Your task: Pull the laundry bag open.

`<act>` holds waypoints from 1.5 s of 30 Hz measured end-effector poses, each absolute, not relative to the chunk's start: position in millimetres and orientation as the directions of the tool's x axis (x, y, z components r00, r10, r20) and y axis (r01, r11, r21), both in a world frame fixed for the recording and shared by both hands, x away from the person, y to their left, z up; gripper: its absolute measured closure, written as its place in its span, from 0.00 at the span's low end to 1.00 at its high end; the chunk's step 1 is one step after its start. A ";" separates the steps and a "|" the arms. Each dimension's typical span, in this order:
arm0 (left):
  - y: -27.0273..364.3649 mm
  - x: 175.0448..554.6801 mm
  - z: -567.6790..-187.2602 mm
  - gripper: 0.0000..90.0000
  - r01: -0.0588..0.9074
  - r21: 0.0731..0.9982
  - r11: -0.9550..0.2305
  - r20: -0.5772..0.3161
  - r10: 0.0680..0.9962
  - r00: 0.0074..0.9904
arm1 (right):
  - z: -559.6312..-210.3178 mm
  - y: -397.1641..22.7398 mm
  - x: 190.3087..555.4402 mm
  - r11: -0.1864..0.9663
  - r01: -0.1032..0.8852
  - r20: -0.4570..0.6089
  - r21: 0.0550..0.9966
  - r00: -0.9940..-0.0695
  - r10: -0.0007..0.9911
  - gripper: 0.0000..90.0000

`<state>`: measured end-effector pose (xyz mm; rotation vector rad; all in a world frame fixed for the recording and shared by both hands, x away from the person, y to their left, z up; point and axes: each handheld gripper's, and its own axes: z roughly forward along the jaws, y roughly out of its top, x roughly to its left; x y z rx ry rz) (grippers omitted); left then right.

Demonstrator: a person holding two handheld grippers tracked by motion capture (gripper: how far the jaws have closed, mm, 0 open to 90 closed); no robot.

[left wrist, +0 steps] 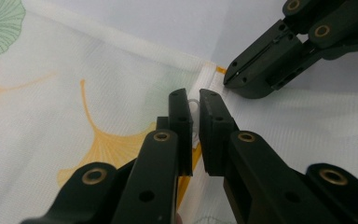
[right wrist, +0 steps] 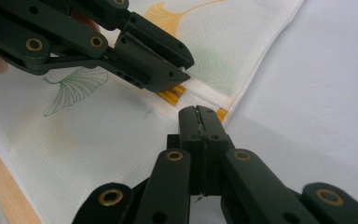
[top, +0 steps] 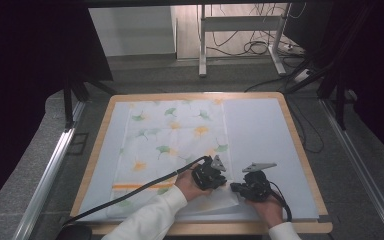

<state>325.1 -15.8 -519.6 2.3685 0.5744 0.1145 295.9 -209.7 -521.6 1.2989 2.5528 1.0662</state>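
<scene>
Both the left gripper (top: 219, 179) and right gripper (top: 236, 187) are clamped on the ginkgo-print cloth (top: 172, 145) at its near right corner, so lift evenly, keeping the hem taut.

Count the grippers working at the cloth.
2. The left gripper sits at the cloth's near right edge; the right gripper is just beside it, toward the corner. Both have their jaws shut on the cloth.

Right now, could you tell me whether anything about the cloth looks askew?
Yes: the ginkgo-print cloth lies flat except its near right corner, which looks lifted and folded where the left gripper and right gripper pinch it.
</scene>
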 end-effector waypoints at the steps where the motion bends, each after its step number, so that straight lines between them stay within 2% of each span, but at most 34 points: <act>1: -14.5 325.2 -520.1 0.94 0.379 0.649 -0.660 -0.079 0.437 0.896 | -521.6 -209.7 295.9 0.397 0.678 0.224 0.618 -0.637 0.738 1.00; 4: -7.1 327.3 -520.8 0.94 0.397 0.650 -0.648 -0.100 0.446 0.890 | -521.6 -209.6 295.9 0.400 0.677 0.223 0.619 -0.639 0.737 1.00; 14: 4.1 325.4 -520.8 0.94 0.400 0.648 -0.649 -0.089 0.457 0.885 | -521.5 -209.6 295.8 0.401 0.675 0.220 0.619 -0.640 0.736 0.99; 22: 6.9 321.6 -519.1 0.94 0.371 0.634 -0.679 -0.041 0.449 0.892 | -521.7 -209.9 296.0 0.401 0.675 0.222 0.619 -0.641 0.735 1.00; 27: 12.7 322.7 -520.5 0.94 0.396 0.642 -0.657 -0.076 0.459 0.885 | -521.8 -210.1 296.2 0.401 0.675 0.223 0.619 -0.641 0.734 1.00; 38: 19.3 320.0 -519.8 0.94 0.385 0.634 -0.671 -0.051 0.460 0.887 | -522.1 -211.1 296.8 0.399 0.677 0.229 0.619 -0.641 0.733 1.00; 45: 28.2 321.4 -521.8 0.94 0.425 0.644 -0.636 -0.097 0.483 0.870 | -522.1 -211.4 297.2 0.399 0.677 0.232 0.618 -0.642 0.731 1.00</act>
